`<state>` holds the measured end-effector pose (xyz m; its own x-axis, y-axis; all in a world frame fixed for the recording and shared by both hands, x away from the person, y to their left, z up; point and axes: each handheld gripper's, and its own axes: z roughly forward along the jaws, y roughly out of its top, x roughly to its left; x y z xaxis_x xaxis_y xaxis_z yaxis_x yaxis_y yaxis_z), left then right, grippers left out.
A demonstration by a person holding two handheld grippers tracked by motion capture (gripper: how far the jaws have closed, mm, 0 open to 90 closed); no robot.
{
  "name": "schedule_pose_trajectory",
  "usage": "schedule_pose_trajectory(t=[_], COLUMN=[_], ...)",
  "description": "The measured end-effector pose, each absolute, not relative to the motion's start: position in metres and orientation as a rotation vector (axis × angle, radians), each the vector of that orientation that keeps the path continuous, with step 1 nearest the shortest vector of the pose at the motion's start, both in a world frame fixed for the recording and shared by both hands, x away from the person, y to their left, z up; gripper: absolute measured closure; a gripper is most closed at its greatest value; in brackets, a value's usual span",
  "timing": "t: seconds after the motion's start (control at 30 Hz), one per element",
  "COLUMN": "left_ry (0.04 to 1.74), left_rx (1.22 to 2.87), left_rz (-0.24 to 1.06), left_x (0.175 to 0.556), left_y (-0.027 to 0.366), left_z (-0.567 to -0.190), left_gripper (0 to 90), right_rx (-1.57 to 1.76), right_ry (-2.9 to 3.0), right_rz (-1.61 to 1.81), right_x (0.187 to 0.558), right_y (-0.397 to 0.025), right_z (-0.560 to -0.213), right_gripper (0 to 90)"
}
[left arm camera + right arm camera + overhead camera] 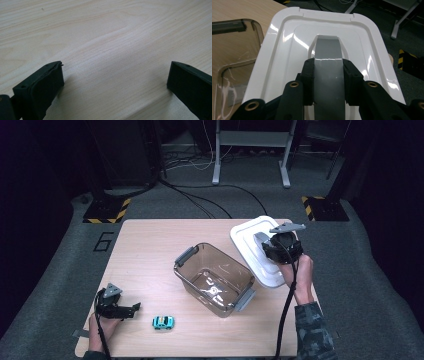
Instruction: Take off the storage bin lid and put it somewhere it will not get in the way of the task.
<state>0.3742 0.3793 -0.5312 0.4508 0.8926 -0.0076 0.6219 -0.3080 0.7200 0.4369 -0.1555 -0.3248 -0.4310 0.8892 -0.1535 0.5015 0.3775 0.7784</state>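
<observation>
Two grippers in my hands — my left gripper (131,309) rests low on the table (150,250), jaws wide apart, beside the toy car (163,322). Farther off, my right gripper (328,75) clamps the grey handle (328,50) of the white lid (250,245) beside the clear bin (215,277).

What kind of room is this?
Probably a lab or recording studio: a lone wooden table on grey carpet, cables trailing across the floor, striped hazard tape on stand bases, and dark surroundings.

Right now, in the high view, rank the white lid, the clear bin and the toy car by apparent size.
1. Clear bin, though the white lid looks close and sits partly under the right gripper.
2. White lid.
3. Toy car, plainly smallest.
</observation>
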Motion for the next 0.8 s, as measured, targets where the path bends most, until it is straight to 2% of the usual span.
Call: schedule_pose_trajectory(t=[0.8], left_ry=[1.261], left_rx=[2.043], left_rz=[0.527], left_x=[0.374], left_y=[0.379], left_z=[-0.531], left_gripper=[0.2], right_rx=[1.382], right_ry=[1.989], right_rz=[0.793], right_x=[0.466], right_y=[-0.197], right_z=[-0.378], right_gripper=[66.4])
